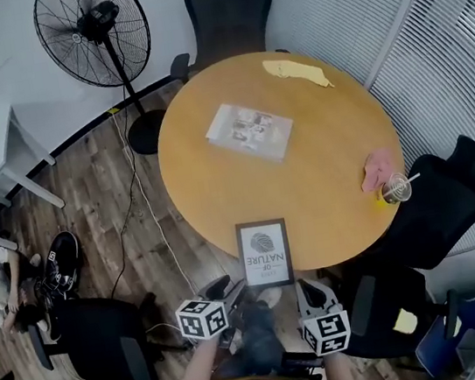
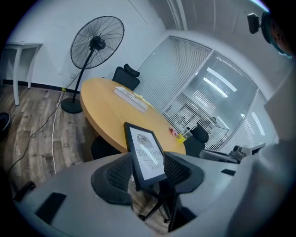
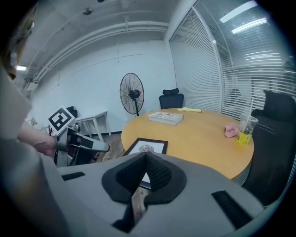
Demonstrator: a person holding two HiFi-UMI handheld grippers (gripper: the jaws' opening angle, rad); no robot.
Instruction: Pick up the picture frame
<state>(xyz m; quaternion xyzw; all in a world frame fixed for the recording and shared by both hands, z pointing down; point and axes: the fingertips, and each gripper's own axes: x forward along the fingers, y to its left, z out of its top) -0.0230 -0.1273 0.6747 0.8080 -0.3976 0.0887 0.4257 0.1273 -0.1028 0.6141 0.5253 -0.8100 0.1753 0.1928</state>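
Head view: one picture frame, left tool spread, right tool pressed together.

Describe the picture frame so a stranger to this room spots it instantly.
Find the round wooden table. At its near edge, closest to the person, lies the picture frame. It has a thin black border round a white print with a dark fingerprint-like swirl; the book mid-table is unframed.

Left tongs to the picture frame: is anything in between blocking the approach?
Nothing visible does. The picture frame lies flat at the near edge of the table, and the left tongs stand open with the frame's near end lined up in their gap. The book and cup sit farther off.
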